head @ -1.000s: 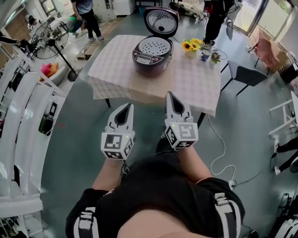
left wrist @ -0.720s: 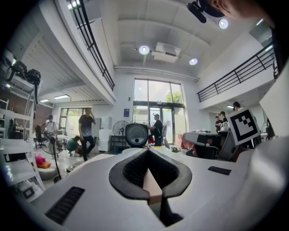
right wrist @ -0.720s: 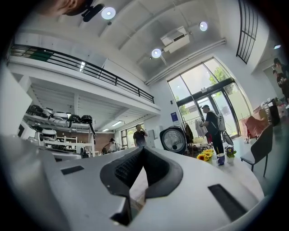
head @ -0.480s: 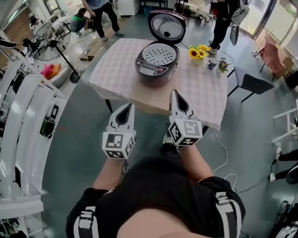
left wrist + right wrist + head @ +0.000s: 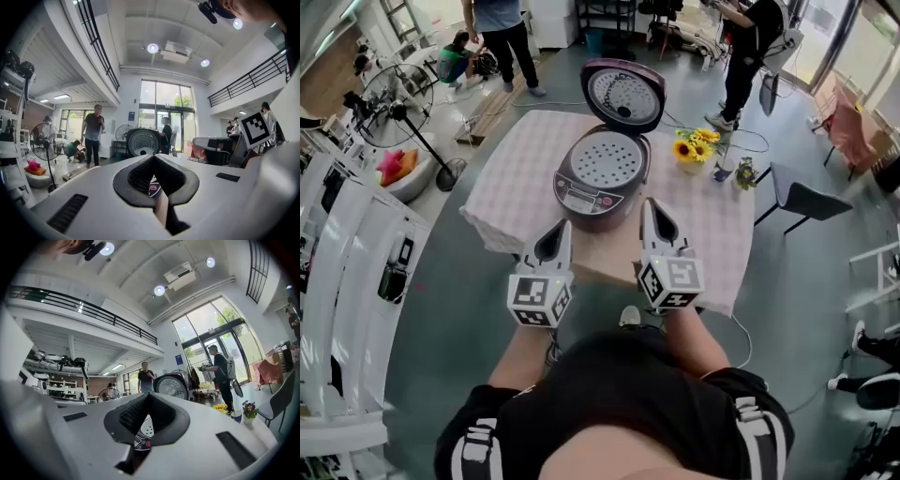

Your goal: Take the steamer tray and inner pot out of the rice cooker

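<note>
The cooker (image 5: 602, 178), lid up near the tabletop's (image 5: 516, 178) front edge, has come much nearer. The tray (image 5: 607, 159) still sits in it. The left gripper (image 5: 562, 229) and right gripper (image 5: 646, 204), fingers pressed together and empty, now reach that edge, so I judge opening comes next.

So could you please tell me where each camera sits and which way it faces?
Head view: on the person's head, looking steeply down at the rice cooker on the table; shows torso, forearms, left gripper, right gripper.
Left gripper view: on the left gripper, looking level along its shut jaws at the cooker's lid.
Right gripper view: on the right gripper, likewise facing the lid.
Shared: all three show that lid.
</note>
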A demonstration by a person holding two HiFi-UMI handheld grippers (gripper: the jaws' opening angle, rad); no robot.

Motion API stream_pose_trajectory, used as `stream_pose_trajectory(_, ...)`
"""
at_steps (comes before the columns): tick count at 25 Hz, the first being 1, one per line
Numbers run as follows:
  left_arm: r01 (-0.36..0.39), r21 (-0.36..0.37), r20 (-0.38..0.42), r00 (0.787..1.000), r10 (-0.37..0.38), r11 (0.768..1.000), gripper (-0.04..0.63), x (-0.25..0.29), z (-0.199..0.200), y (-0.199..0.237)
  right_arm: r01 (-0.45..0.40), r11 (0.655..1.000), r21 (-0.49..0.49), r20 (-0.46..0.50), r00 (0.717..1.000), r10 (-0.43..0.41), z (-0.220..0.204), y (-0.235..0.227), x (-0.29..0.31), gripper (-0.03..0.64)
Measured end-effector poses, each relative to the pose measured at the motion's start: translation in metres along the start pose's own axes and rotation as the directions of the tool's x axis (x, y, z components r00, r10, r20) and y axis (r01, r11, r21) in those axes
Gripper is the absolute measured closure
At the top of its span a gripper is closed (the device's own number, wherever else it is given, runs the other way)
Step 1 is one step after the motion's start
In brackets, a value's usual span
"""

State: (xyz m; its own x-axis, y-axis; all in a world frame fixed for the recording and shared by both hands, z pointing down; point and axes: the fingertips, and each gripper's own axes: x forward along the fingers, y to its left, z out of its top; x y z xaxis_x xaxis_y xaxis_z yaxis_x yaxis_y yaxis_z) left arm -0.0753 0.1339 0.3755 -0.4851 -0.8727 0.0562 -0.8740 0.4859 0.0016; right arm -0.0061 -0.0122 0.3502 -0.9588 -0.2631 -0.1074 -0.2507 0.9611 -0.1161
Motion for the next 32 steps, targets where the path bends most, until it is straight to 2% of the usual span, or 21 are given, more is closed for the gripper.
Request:
stream_pose_trajectory(8, -0.011, 0.012, -0.003, 1.0, 0.012, 1.0, 0.593, 0.1, 0.023, -0.002, -0.017, 1.0, 0.006, -0.005, 1.0, 0.017, 0.011, -0.066, 0.07, 0.62)
stream_pose_trajectory(13, -0.001, 0.007, -0.004, 1.0, 0.001, 1.0, 0.593, 0.14, 0.032, -0.005, -0.018, 1.0, -0.009, -0.007, 1.0, 0.018, 0.015, -0.092, 0.1, 0.62)
stream_pose_trajectory(18, 0.036, 0.007, 0.035, 0.999, -0.036, 0.999, 0.593, 0.164, 0.044, 0.005, 0.035, 0.999, -0.013, -0.015, 0.999, -0.036, 0.006, -0.111, 0.113, 0.62)
stream_pose_trajectory(22, 0.062, 0.003, 0.025, 0.998, -0.062, 0.998, 0.594, 0.186, 0.042, 0.023, 0.082, 0.996, -0.032, -0.005, 0.997, -0.083, 0.009, -0.116, 0.12, 0.62)
stream_pose_trajectory(32, 0.207, 0.027, 0.009, 0.978, -0.207, 0.978, 0.592, 0.224, 0.045, 0.047, 0.209, 0.976, -0.066, 0.024, 0.978, -0.208, 0.013, -0.113, 0.142, 0.62)
